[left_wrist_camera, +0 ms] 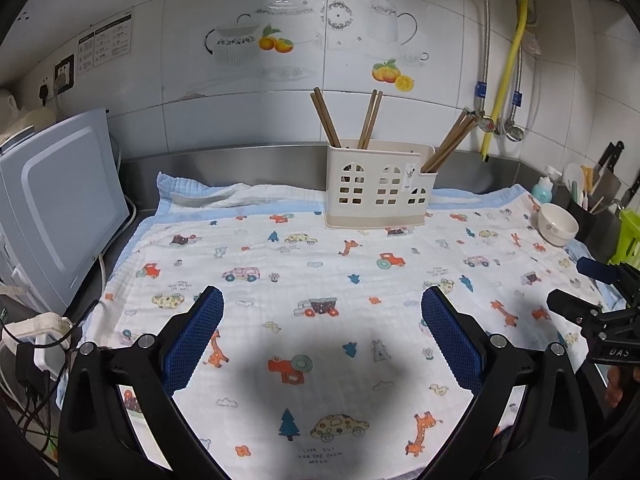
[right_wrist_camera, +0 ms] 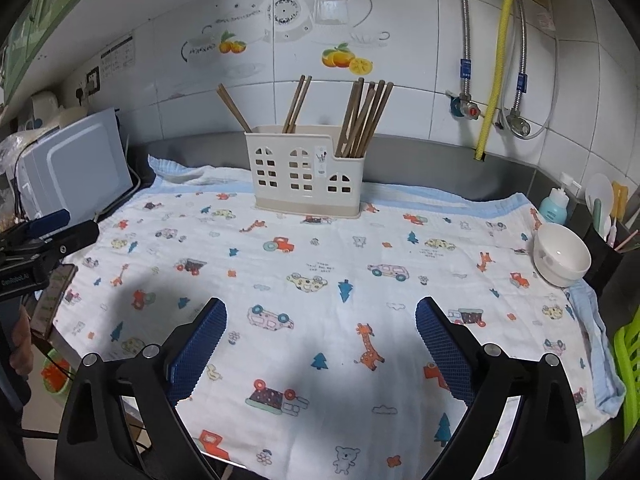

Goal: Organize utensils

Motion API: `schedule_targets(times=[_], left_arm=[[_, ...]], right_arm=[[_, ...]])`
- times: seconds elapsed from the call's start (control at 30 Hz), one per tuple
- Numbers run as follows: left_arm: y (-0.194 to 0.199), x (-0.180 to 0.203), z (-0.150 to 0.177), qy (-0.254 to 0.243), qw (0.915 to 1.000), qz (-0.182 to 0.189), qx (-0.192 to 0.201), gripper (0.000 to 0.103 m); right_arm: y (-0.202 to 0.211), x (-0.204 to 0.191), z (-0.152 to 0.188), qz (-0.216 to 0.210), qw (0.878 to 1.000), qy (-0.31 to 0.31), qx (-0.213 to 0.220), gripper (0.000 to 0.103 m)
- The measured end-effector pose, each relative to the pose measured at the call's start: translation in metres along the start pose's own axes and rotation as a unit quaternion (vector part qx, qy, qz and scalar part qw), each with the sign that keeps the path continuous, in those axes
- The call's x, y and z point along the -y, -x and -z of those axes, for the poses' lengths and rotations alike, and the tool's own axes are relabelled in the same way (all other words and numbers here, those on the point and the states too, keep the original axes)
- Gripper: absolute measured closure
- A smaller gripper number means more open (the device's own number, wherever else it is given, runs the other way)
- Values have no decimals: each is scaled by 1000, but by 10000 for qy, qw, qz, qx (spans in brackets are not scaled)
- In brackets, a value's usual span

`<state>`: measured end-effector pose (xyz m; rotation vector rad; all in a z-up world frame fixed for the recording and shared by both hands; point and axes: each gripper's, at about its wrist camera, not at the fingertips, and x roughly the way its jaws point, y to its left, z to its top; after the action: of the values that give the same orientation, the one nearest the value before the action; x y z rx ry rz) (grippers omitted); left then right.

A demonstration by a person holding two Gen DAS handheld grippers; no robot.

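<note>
Beyond both pairs of fingers: chopsticks [right_wrist_camera: 362, 118] stand in three compartments of the cream holder [right_wrist_camera: 306, 178].
Done: seemingly all; no loose utensil shows on the cloth [right_wrist_camera: 320, 264].
Left fingers [left_wrist_camera: 322, 336]: wide apart, empty.
Right fingers [right_wrist_camera: 320, 344]: wide apart, empty.
Right of right fingers: white bowl [right_wrist_camera: 562, 254].

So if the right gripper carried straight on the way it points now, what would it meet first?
Probably the printed cloth: the open, empty right gripper tilts downward over it, with nothing lying between. The chopstick holder stands farther back; whether the line reaches it first is unclear.
</note>
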<state>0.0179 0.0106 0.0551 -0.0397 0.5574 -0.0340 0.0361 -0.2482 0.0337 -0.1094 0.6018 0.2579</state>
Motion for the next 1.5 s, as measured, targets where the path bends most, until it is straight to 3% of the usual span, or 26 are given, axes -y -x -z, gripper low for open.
schedule_targets(times=[1.5], left_arm=[[-22, 1, 8, 100, 9996, 66, -264, 5]], right_arm=[[-22, -5, 1, 17, 9997, 145, -198, 10]])
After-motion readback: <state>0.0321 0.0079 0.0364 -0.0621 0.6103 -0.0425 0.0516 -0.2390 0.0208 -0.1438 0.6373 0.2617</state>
